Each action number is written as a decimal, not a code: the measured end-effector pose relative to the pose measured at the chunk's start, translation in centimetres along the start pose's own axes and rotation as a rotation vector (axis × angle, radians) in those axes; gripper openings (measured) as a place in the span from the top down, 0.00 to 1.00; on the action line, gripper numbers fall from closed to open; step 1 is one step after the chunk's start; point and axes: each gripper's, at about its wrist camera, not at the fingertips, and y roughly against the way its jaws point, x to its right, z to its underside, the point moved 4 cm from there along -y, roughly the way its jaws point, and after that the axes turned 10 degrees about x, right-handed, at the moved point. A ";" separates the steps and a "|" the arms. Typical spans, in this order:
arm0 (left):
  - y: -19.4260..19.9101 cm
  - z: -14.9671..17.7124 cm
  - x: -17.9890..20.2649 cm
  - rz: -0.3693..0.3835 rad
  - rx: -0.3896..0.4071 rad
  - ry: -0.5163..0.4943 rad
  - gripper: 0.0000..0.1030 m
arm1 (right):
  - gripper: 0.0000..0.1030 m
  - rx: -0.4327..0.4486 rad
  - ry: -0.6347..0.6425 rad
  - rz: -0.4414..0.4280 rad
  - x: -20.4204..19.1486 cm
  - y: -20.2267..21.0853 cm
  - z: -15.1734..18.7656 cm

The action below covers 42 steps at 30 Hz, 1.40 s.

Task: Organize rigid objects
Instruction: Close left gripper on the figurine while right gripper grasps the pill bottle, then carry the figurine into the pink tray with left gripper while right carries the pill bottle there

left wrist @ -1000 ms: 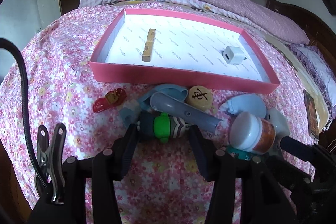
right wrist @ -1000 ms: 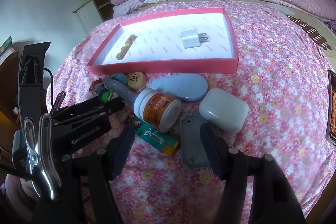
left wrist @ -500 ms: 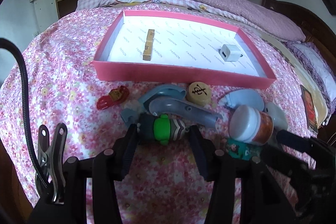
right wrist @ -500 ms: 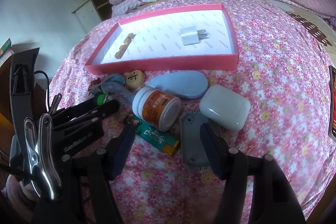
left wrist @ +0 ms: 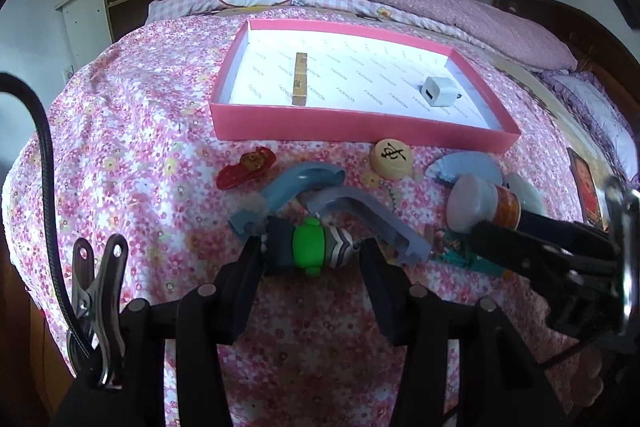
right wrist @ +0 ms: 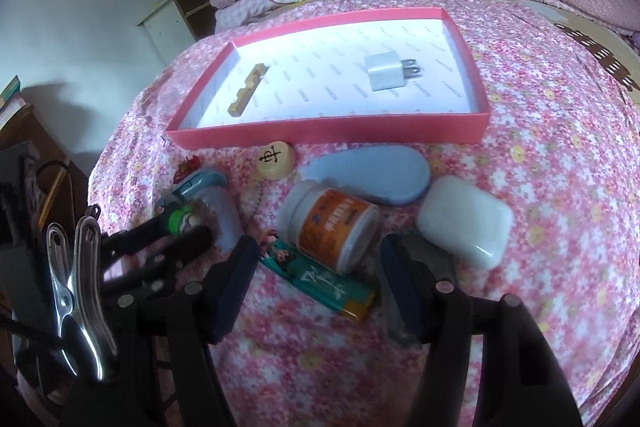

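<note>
Already the left tongs (left wrist: 310, 259) have a small toy figure (left wrist: 308, 247) with a green middle lying crosswise between their fingers, each tip against one end of it — pinched, by the look of it, end to end so that it will come away without dragging its neighbours; the figure sits low on the flowered bedspread (left wrist: 132, 155), just at the blue-grey curved plastic piece (left wrist: 352, 211) at one o'clock from it. The right tongs (right wrist: 316, 279) stand spread and hold nothing; between their tips lie the foot of an orange-labelled jar (right wrist: 332, 223) on its side and a teal lighter (right wrist: 320, 283), while a flat grey part (right wrist: 416, 267) shows beside the right-hand finger — probably they hover here to take one of these. Further out, at twelve o'clock from the jar, rest a pale blue oval case (right wrist: 372, 175) and a round wooden chess piece (right wrist: 276, 161); a white earbud case (right wrist: 466, 223) lies at three o'clock, a red clip (left wrist: 246, 167) at ten o'clock from the figure. Beyond all these the pink tray (left wrist: 360, 127) waits at twelve o'clock, its near wall towards the loose pile; inside, well apart, are a wooden notched strip (left wrist: 300, 79) and a white charger plug (right wrist: 386, 71), so I judge sorting barely begun.
</note>
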 end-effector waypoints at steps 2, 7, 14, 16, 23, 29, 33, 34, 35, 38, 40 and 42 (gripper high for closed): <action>0.1 0.0 0.0 0.010 0.002 0.002 0.49 | 0.36 -0.005 0.001 0.011 -0.2 -0.5 -0.1; 0.9 -0.3 0.2 0.037 0.021 -0.009 0.49 | 0.36 -0.002 0.002 0.038 -0.3 -1.4 -0.5; 1.7 -0.8 0.5 0.050 0.048 -0.028 0.49 | 0.55 0.012 0.007 0.063 -0.1 -1.4 -0.6; 1.7 -0.9 0.5 0.049 0.047 -0.026 0.49 | 0.55 0.014 0.017 0.064 -0.2 -1.2 -0.6; 2.4 -1.5 0.5 0.052 0.062 -0.022 0.49 | 0.56 0.027 0.015 0.029 -0.4 -0.2 -0.5; 3.0 -2.0 1.0 0.061 0.075 -0.037 0.49 | 0.56 0.043 0.026 -0.002 -0.9 0.7 -0.7; 3.5 -2.8 1.4 0.067 0.092 -0.049 0.49 | 0.56 0.055 0.028 -0.022 -1.1 1.4 -0.9; 3.6 -3.1 1.5 0.069 0.097 -0.051 0.49 | 0.56 0.060 0.029 -0.025 -1.2 1.5 -1.0; 3.7 -3.3 1.5 0.070 0.099 -0.052 0.49 | 0.56 0.064 0.030 -0.028 -1.2 1.7 -1.0; 3.8 -3.8 1.5 0.070 0.106 -0.049 0.49 | 0.56 0.078 0.034 -0.035 -1.1 2.2 -1.4; 3.9 -4.3 1.5 0.066 0.112 -0.052 0.49 | 0.56 0.088 0.038 -0.039 -1.1 2.5 -1.6; 4.1 -4.7 1.6 0.063 0.120 -0.058 0.49 | 0.56 0.098 0.041 -0.041 -1.0 2.8 -1.9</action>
